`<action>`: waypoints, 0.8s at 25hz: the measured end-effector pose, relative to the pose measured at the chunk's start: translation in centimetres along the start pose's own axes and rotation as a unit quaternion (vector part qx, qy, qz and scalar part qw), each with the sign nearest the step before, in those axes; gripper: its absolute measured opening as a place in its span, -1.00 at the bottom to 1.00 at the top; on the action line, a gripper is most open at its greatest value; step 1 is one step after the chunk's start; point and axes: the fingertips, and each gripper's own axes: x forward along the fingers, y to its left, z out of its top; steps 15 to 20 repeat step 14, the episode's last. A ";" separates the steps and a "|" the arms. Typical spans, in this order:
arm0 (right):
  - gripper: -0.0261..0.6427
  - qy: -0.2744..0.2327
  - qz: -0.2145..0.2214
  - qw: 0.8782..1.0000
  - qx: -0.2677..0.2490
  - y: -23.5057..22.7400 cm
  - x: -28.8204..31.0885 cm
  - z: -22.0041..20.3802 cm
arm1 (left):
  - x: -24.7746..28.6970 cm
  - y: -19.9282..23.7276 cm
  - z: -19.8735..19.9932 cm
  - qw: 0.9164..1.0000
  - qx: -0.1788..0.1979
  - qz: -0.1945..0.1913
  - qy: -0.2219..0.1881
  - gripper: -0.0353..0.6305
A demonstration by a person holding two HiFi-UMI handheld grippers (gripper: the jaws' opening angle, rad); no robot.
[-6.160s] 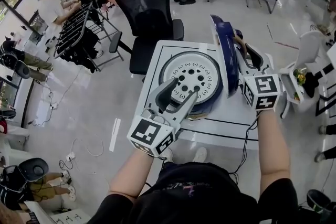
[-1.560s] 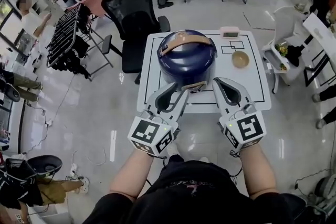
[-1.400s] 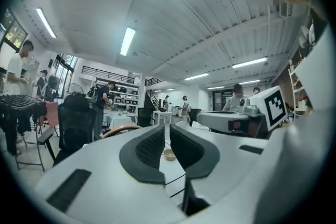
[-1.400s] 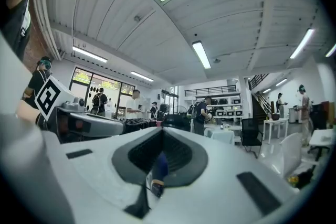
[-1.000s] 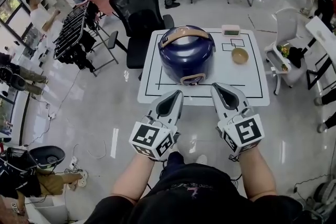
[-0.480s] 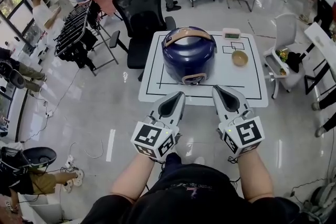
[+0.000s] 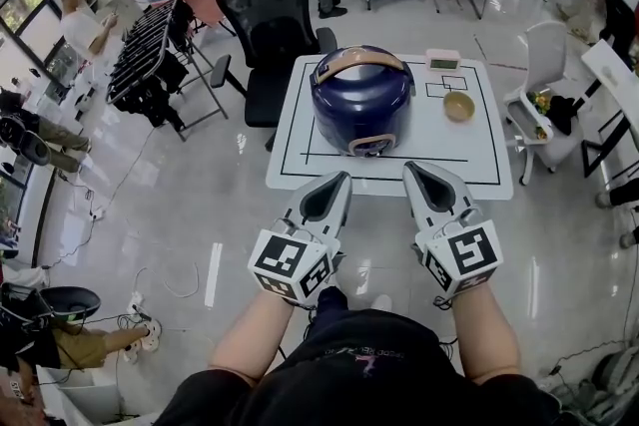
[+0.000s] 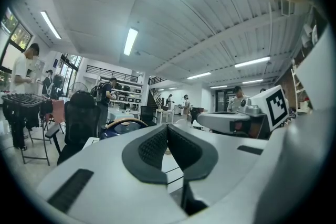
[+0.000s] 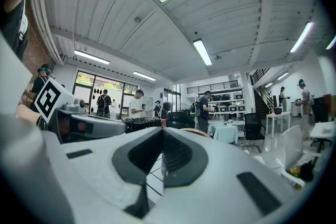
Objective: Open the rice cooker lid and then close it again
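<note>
Rice cooker (image 7: 361, 100), lid down, fills the middle of the tabletop (image 7: 295, 165), a touch left of centre, and blocks any straight reach to the far edge. A bare strip runs along the whole near edge. The right half is roomier: just a small bowl (image 7: 459, 106) and a small pale device (image 7: 442, 61) at the far edge. A black office chair (image 7: 272, 10) crowds the far left corner, and a white chair (image 7: 534, 65) flanks the right edge.

One rice cooker (image 7: 361, 95), one bowl (image 7: 458, 106), one table (image 7: 481, 157), two tools (left tool (image 7: 338, 179), right tool (image 7: 410, 169)).
</note>
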 end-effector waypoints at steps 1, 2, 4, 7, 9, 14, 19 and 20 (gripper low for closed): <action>-0.92 -0.001 0.000 1.000 0.000 0.0 0.0 0.0 | 0.0 0.0 0.0 1.000 0.000 0.000 0.000 -0.88; -0.92 -0.001 0.000 1.000 -0.001 0.1 -0.1 0.1 | -0.1 -0.1 0.0 1.000 0.001 0.000 0.000 -0.88; -0.92 -0.002 0.001 1.000 -0.001 0.1 -0.1 0.3 | -0.1 -0.1 0.2 1.000 0.002 0.000 0.000 -0.88; -0.92 -0.001 0.003 1.000 -0.001 0.1 0.1 0.3 | 0.1 0.0 0.4 1.000 0.003 0.000 0.000 -0.88; -0.92 0.000 0.003 1.000 -0.001 0.1 0.2 0.2 | 0.2 0.0 0.4 1.000 0.004 -0.001 0.000 -0.88; -0.92 -0.002 0.003 1.000 -0.002 -0.2 0.5 0.0 | 0.5 0.0 0.3 1.000 0.007 -0.002 -0.001 -0.88; -0.92 -0.002 0.003 1.000 -0.002 -0.2 0.5 0.0 | 0.5 0.0 0.3 1.000 0.007 -0.002 -0.001 -0.88; -0.92 -0.002 0.003 1.000 -0.002 -0.2 0.5 0.0 | 0.5 0.0 0.3 1.000 0.007 -0.002 -0.001 -0.88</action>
